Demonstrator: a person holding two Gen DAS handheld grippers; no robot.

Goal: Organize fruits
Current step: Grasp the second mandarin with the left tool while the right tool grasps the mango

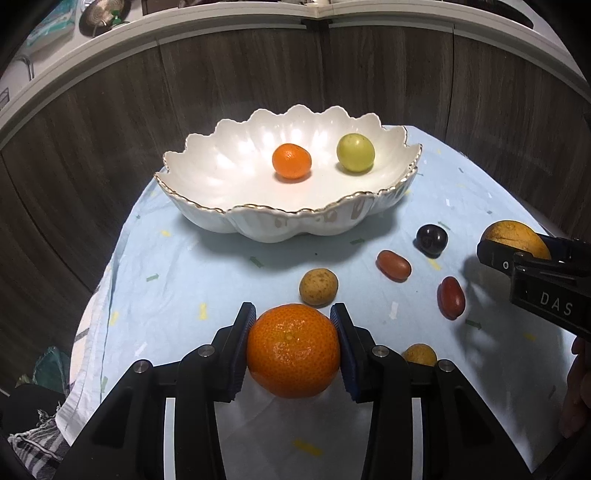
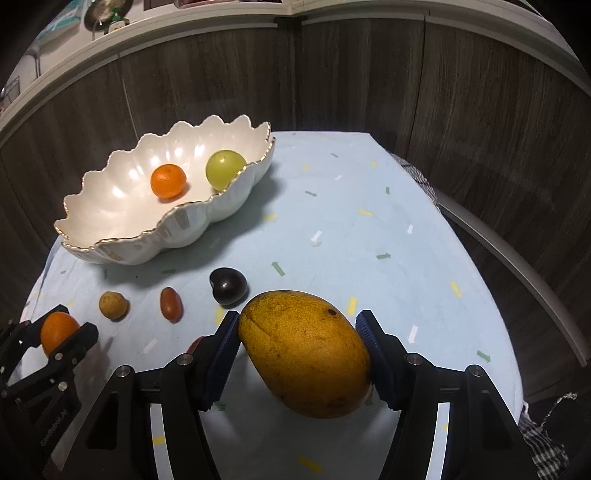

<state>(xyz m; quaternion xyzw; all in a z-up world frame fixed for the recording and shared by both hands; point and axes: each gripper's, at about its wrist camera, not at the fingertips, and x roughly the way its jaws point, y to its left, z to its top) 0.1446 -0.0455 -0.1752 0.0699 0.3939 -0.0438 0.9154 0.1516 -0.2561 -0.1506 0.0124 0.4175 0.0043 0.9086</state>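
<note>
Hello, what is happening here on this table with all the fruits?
A person is sorting fruit into a white scalloped bowl with two handheld grippers. The left gripper is closed on a large orange, and the right gripper has a mango between its pads. A small orange and a green fruit already lie in the bowl. Several small fruits wait on the blue cloth.

This looks like a home, likely a dining or kitchen corner. A small table wears a pale blue cloth (image 2: 332, 229) sprinkled with little coloured arrows, and a scalloped white bowl (image 1: 207, 184) with a gilt rim sits on it. Dark wood-grain panels (image 1: 258, 81) run behind, topped by a white ledge (image 1: 221, 22) carrying household clutter (too blurred to identify).
</note>
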